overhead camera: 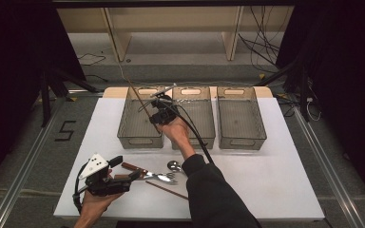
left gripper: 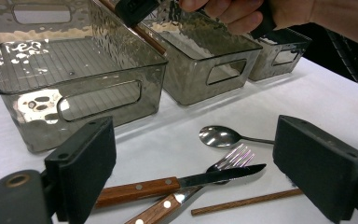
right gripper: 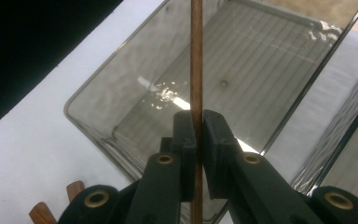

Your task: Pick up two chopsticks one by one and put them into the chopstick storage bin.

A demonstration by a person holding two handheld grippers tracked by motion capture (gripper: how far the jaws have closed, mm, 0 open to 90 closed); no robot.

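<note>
- Wooden chopstick is pinched between the right gripper's closed jaws, held over the left bin, near the wall it shares with the middle bin.
- That bin's ribbed floor lies bare below the stick; its rim is close on the right.
- Left gripper hangs with jaws wide above the knife, fork, spoon and a second chopstick.
- The fork's handle is partly hidden under the knife; the held stick's top end is cut off.
</note>
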